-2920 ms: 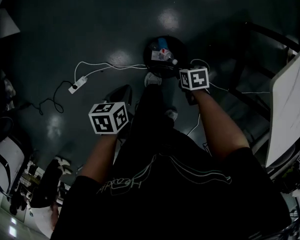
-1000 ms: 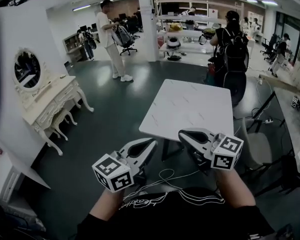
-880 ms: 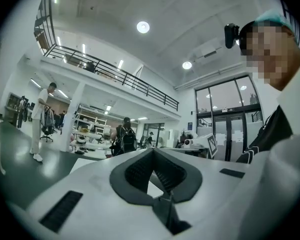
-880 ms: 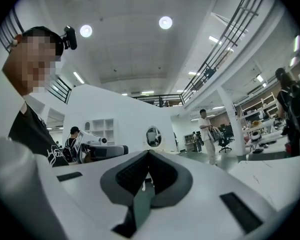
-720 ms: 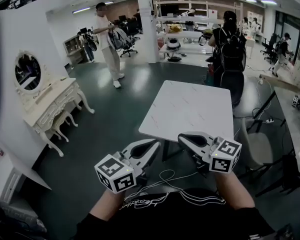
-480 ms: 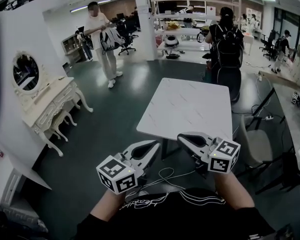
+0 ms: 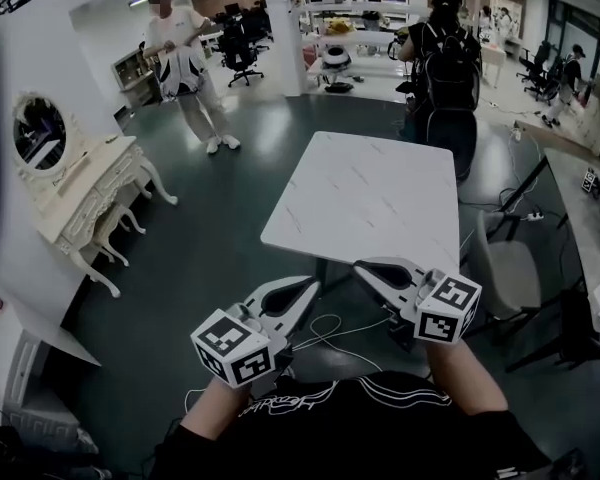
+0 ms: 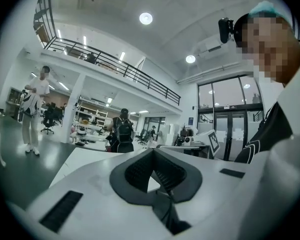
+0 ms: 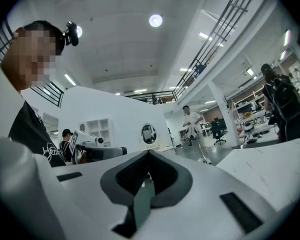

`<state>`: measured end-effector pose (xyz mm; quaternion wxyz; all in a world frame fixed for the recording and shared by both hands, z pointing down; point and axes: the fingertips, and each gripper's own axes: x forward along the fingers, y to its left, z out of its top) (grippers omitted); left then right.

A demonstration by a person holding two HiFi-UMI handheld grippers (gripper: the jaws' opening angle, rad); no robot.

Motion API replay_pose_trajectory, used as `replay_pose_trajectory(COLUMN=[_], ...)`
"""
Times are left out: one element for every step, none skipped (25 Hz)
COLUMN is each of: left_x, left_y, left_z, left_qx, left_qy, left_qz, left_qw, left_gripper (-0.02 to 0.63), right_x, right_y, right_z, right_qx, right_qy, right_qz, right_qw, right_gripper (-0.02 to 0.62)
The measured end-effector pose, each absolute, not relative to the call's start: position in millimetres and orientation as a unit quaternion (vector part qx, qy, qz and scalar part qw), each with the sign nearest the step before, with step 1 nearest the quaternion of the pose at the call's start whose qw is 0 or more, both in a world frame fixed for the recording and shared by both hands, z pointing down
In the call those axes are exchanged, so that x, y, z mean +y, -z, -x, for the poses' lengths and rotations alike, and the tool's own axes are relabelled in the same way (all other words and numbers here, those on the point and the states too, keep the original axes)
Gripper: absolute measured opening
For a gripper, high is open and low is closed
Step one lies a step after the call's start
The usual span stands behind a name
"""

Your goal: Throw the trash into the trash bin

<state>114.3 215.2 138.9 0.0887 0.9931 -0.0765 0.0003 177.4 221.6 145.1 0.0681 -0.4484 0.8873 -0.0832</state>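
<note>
Dark green glossy floor [image 7: 220,228] spreads across the open hall before us, with a white marble-patterned square worktop [image 7: 365,203] just ahead, its surface bare. We hold both grippers level below its near edge. The left gripper [image 7: 308,290] is clenched, its ribbed black pads meeting at the tips with nothing between them. The right gripper [image 7: 365,268] is clenched empty as well, just beside the left. A white cable [image 7: 325,330] loops on the floor beneath them. At the left stands a white ornate dressing table [image 7: 80,203] with an oval mirror. Farther off we see a person in a white shirt [image 7: 180,63] and a person with a black backpack [image 7: 438,68]. The trash bin lies outside all our views.
</note>
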Motion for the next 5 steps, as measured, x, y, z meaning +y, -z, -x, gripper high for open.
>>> replay_pose_trajectory(left_x=[214, 213, 212, 210, 209], left_y=[-141, -143, -145, -147, -149], left_z=[-117, -120, -123, -126, -129], left_qx=[-0.078, -0.079, -0.08, -0.081, -0.082], left_qy=[-0.003, -0.004, -0.004, -0.004, -0.003], left_qz=[-0.993, -0.992, -0.992, -0.991, -0.991], left_qw=[0.092, 0.097, 0.101, 0.105, 0.109], left_gripper=[0.005, 0.005, 0.005, 0.005, 0.005], right_x=[222, 222, 221, 221, 220], right_y=[-146, -147, -148, -149, -151], right_z=[-180, -183, -187, -190, -194], right_qx=[0.887, 0.887, 0.887, 0.886, 0.886], right_qy=[0.084, 0.084, 0.084, 0.084, 0.085], right_qz=[0.448, 0.448, 0.449, 0.449, 0.45], right_qw=[0.069, 0.071, 0.072, 0.073, 0.074], right_gripper=[0.031, 0.031, 0.031, 0.031, 0.031])
